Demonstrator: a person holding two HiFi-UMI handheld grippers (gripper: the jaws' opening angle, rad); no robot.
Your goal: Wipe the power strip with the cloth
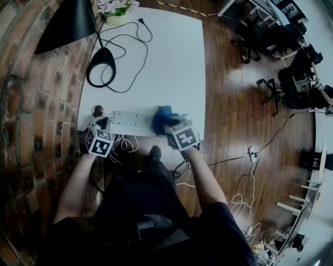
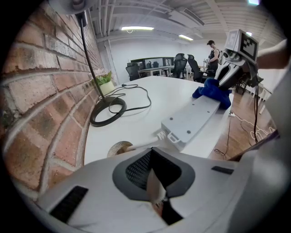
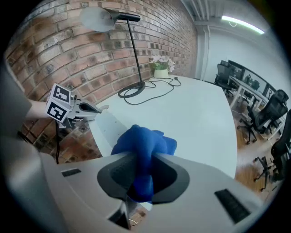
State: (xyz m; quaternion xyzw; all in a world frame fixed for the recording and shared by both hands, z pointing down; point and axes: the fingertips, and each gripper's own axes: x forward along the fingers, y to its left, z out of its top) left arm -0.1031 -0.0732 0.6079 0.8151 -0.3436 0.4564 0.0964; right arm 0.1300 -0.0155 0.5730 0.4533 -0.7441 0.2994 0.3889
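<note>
A white power strip lies along the near edge of the white table. A bunched blue cloth rests on the strip's right end, and my right gripper is shut on it. At the strip's left end my left gripper has its jaws shut. The strip's white cord runs just past its tips. Whether they pinch it is hidden.
A black lamp base with a looping black cord stands further back by the brick wall, and a flower pot at the far end. A small brown round thing sits beside the strip's left end. Office chairs and floor cables lie to the right.
</note>
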